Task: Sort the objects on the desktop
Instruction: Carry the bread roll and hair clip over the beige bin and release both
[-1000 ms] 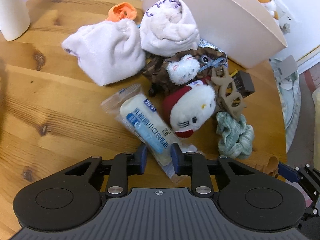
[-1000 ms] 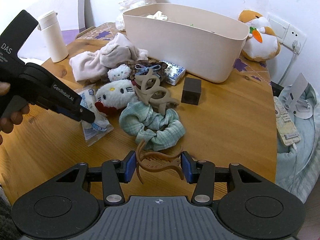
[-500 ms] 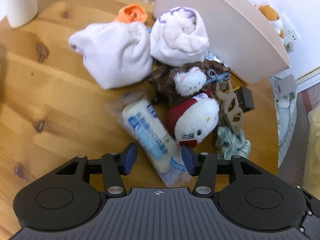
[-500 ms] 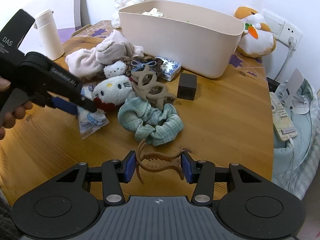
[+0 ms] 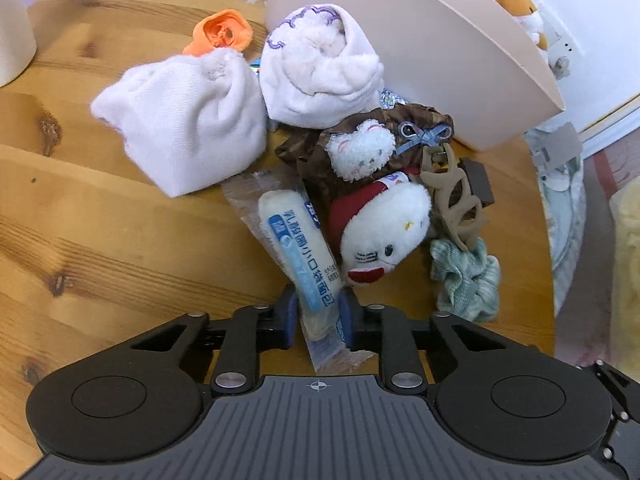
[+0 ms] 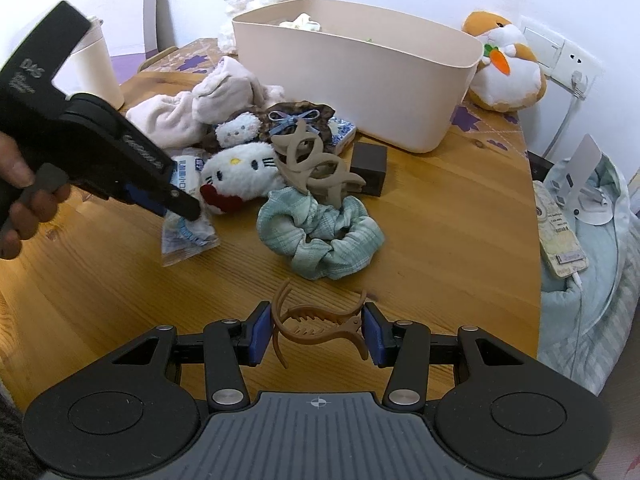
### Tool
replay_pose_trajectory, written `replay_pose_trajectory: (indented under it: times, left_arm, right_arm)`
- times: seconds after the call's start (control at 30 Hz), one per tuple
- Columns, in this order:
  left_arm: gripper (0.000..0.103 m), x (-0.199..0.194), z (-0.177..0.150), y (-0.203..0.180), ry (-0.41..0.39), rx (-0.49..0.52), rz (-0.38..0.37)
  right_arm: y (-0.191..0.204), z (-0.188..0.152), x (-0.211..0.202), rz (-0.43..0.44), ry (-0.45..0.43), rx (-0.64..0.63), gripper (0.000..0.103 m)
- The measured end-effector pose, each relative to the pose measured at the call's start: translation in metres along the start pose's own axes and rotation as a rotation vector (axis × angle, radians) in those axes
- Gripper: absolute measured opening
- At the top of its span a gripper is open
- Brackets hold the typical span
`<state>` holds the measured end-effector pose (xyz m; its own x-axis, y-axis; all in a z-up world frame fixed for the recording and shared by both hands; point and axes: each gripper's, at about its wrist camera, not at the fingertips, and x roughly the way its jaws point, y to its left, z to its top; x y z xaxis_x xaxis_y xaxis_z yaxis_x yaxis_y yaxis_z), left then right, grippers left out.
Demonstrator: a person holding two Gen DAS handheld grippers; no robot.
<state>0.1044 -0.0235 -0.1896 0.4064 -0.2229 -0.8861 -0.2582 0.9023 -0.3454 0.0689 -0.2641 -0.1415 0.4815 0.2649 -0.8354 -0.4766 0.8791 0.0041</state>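
Observation:
A clear-wrapped bread roll with blue print (image 5: pixel 300 248) lies on the wooden table (image 5: pixel 100 240) beside a white cat plush (image 5: pixel 384 232). My left gripper (image 5: pixel 318 316) is closing on the near end of the roll, and its blue pads press the wrapper on both sides. From the right wrist view, the left gripper (image 6: pixel 180 200) angles down onto the packet (image 6: pixel 188 236). Low over the table's front, my right gripper (image 6: pixel 316 332) is shut on a brown hair claw clip (image 6: pixel 320 322). A beige bin (image 6: pixel 360 92) stands at the back.
Two pale rolled socks (image 5: pixel 184 128), a brown pouch (image 5: pixel 320 152), a beige claw clip (image 6: pixel 316 164), a green scrunchie (image 6: pixel 320 236) and a dark box (image 6: pixel 370 164) crowd the table's middle. A white cup (image 6: pixel 94 68) stands far left. The table's edge runs along the right.
The left gripper opened, drew back toward the roll's near end, then closed on it again. The right gripper kept still with the brown clip in it.

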Motion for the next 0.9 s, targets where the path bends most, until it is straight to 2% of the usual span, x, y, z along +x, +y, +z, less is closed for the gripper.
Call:
replay_pose_trajectory:
  times: [0.3,0.53,0.7,0.9]
  left_arm:
    - [0.017,-0.021,-0.01,0.009,-0.019,0.014,-0.025]
    - [0.017,-0.051,-0.012,0.017,-0.069,0.019,-0.064]
    - [0.017,-0.075,0.007,0.016,-0.137,0.018,-0.09]
    - [0.017,-0.104,0.048,0.001,-0.244,0.071,-0.123]
  right_arm:
    - [0.0,0.004,0.0,0.009,-0.016,-0.003,0.045]
    - [-0.008,0.023,-0.014,-0.002,-0.09,-0.011,0.045]
    - [-0.022,0.04,-0.02,-0.027,-0.13,-0.005,0.045]
    - [-0.041,0.068,-0.024,-0.068,-0.183,-0.026,0.045]
